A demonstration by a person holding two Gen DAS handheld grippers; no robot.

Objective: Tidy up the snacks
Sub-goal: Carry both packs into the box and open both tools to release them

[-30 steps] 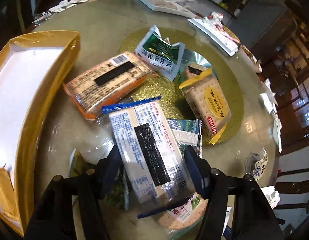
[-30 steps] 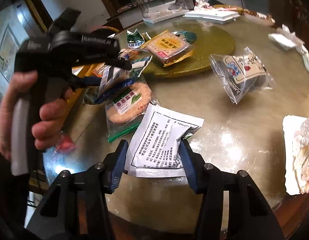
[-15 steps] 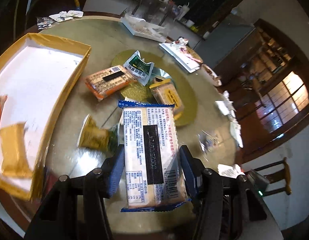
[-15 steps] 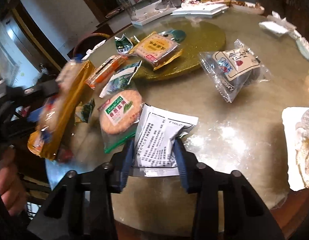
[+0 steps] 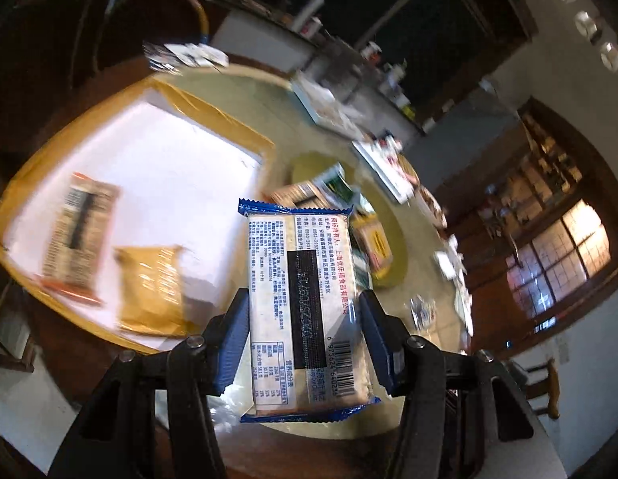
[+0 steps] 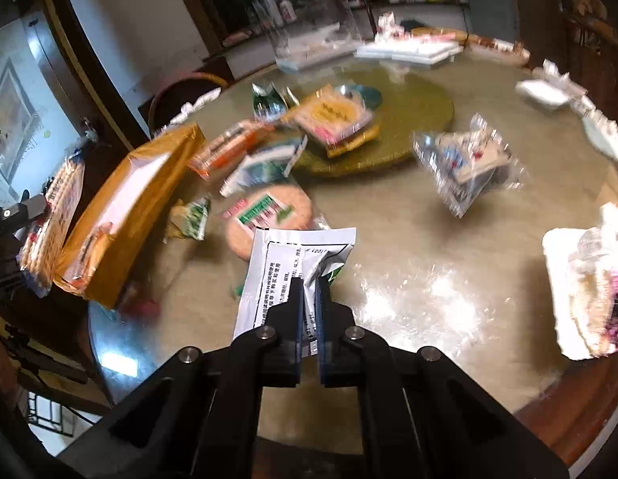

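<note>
Cracker packet (image 5: 305, 311), one, sits clamped between the left gripper (image 5: 305, 343) fingers, lifted clear, long axis running straight ahead along them, blue crimped end forward. Left of it lies the yellow tray (image 5: 213, 119) holding two packs. Right gripper (image 6: 309, 311), jaws nearly together, pinches one white sachet (image 6: 293, 267), pointing forward

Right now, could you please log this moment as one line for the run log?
left tool: shut on blue-edged cracker pack, lifted | right tool: shut on white sachet | gold box: holds two packs
</note>
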